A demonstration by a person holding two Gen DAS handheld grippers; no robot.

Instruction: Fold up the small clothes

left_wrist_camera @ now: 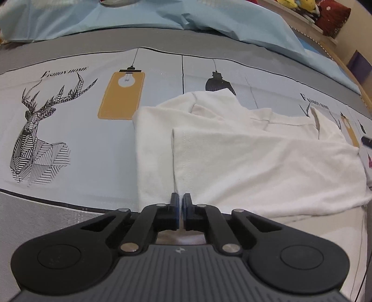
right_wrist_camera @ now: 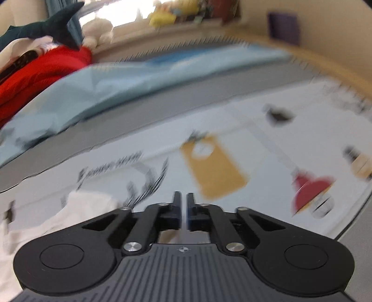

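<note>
A white small garment (left_wrist_camera: 244,148) lies partly folded on the printed bed sheet (left_wrist_camera: 81,130), spreading from centre to right in the left wrist view. My left gripper (left_wrist_camera: 181,199) is shut at the garment's near edge, where a folded flap's hem meets it; whether cloth is pinched between the pads is hidden. In the blurred right wrist view, my right gripper (right_wrist_camera: 183,199) is shut with nothing seen in it, above the sheet (right_wrist_camera: 232,130). A part of the white garment (right_wrist_camera: 76,209) shows to its lower left.
A light blue duvet (left_wrist_camera: 162,21) lies bunched along the far side of the bed. A red and dark pile of clothes or toys (right_wrist_camera: 39,60) sits at the far left in the right wrist view. A wooden bed frame (right_wrist_camera: 330,67) and shelf run behind.
</note>
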